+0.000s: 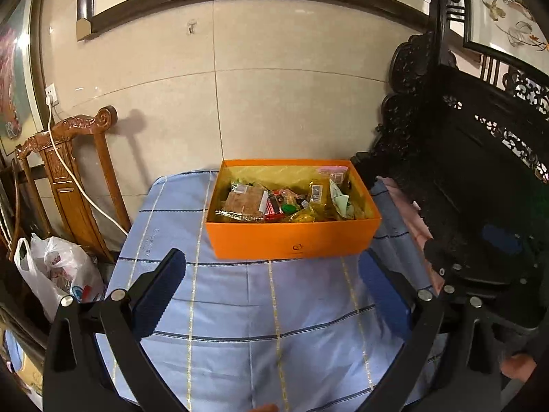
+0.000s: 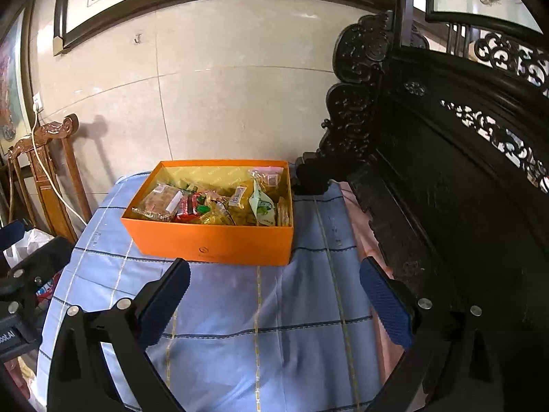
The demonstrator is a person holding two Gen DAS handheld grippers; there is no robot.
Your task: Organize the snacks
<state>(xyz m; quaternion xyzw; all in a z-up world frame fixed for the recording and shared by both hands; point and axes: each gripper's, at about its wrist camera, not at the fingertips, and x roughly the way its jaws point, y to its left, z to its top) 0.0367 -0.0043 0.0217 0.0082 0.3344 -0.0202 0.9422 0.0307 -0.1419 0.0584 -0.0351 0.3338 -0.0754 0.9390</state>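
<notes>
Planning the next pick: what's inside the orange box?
The orange box holds a heap of wrapped snacks: a brown cracker pack, a pale green packet, red wrappers. Anything beneath the heap is hidden.

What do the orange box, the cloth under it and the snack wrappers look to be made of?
Orange box: likely matte cardboard, with flat walls, crisp edges and no shine. Cloth: woven fabric, blue with dark and pale stripes, lying in soft creases. Wrappers: mostly thin plastic film, clear or printed, glossy and crinkled.

1 orange box [image 1: 291, 238], 1 wooden chair [image 1: 68, 171], 1 plastic bag [image 1: 55, 267], 2 grippers
</notes>
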